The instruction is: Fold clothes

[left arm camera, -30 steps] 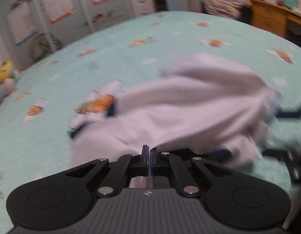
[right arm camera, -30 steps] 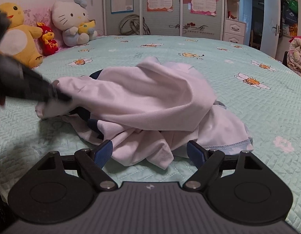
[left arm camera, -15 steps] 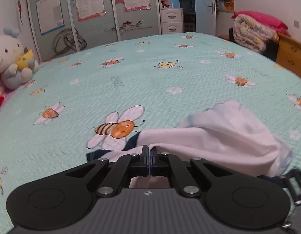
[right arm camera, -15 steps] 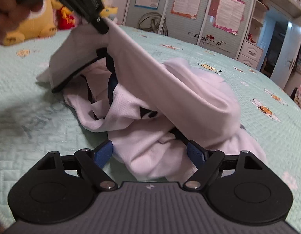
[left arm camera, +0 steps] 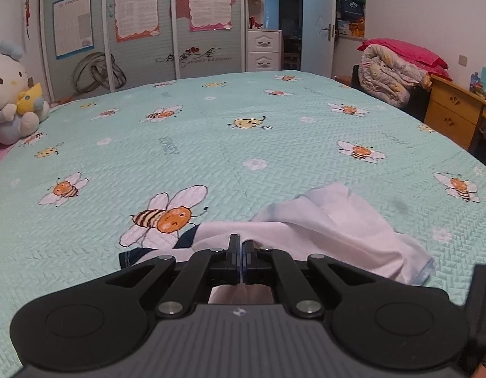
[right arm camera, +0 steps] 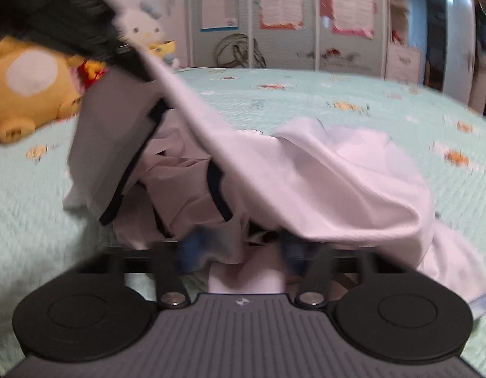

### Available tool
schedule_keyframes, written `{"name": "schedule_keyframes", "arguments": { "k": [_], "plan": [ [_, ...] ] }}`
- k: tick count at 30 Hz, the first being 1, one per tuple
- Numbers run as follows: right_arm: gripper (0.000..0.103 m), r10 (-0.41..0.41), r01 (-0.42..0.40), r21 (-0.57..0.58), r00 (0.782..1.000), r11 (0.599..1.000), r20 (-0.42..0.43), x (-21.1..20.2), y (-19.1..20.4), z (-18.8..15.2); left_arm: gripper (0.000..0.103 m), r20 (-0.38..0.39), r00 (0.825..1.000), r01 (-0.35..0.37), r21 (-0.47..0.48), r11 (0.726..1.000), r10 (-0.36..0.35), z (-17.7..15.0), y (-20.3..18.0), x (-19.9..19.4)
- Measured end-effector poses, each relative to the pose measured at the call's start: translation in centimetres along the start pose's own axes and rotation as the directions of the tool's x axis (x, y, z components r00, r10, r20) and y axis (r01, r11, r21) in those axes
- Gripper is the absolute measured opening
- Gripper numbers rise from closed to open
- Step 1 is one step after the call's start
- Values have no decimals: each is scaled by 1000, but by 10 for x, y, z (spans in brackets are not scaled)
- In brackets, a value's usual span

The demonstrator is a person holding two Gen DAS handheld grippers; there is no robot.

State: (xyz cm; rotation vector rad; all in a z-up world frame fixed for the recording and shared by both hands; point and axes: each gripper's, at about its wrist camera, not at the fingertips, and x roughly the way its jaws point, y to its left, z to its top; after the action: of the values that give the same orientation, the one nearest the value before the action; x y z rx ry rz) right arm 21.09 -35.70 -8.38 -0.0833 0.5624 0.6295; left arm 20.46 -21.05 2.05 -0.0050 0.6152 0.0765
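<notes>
Bedspread (left arm camera: 274, 132) in pale green, printed with bees and small flowers, covered the bed and filled most of both views. On it, near its front edge, lay the white shirt (right arm camera: 321, 182) with dark navy trim, crumpled in a loose heap; one part of it was raised off the bed in a taut ridge that ran up toward the upper left of the right wrist view. At the top of that ridge the left gripper (left arm camera: 242, 245) pinched the fabric, its jaws pressed together on a thin fold of the cloth. The right gripper (right arm camera: 243, 249) sat low against the near side of the heap, motion-blurred, its jaws closing with a bunch of the shirt between the blue pads (right arm camera: 192, 249); whether the pads already pressed on the cloth could not be told. Against the wardrobe doors (left arm camera: 142, 31) at the far side sat a white plush cat (left arm camera: 9, 94), and a yellow plush toy (right arm camera: 28, 85) was beside it.
</notes>
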Motion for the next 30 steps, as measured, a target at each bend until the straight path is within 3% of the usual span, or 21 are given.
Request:
{"name": "schedule_keyframes", "arguments": {
  "k": [2, 8, 15, 19, 21, 22, 24, 27, 30],
  "plan": [
    [0, -21, 20, 51, 1000, 998, 18, -6, -11, 0, 1, 1, 1000, 3, 0, 1000, -3, -2, 1, -3],
    [0, -135, 118, 111, 978, 987, 158, -77, -43, 7, 1, -2, 999, 44, -27, 999, -44, -4, 6, -7],
    [0, -198, 194, 50, 975, 980, 106, -86, -50, 2, 2, -38, 998, 50, 14, 999, -49, -13, -4, 4],
    [0, -212, 213, 90, 977, 973, -25, -60, -58, -4, 2, -99, 993, 57, -8, 998, -57, -22, 0, 19],
    [7, -200, 200, 141, 980, 970, -10, -68, -59, -3, 2, -106, 993, 58, -32, 998, -61, -24, 3, 23],
    [15, -186, 183, 157, 982, 971, 10, -74, -57, -2, 2, -105, 993, 59, -42, 997, -63, -24, 4, 23],
    [54, -158, 147, 158, 986, 977, 60, -87, -49, 0, 2, -98, 993, 64, -57, 996, -69, -21, 4, 22],
    [66, -113, 104, 75, 984, 992, 139, -104, -24, -2, 2, -81, 993, 81, -69, 994, -87, -17, 0, 18],
    [74, -91, 93, -53, 995, 994, 45, -74, 0, -4, 2, -70, 992, 98, -65, 993, -103, -15, -4, 13]
  ]
}}
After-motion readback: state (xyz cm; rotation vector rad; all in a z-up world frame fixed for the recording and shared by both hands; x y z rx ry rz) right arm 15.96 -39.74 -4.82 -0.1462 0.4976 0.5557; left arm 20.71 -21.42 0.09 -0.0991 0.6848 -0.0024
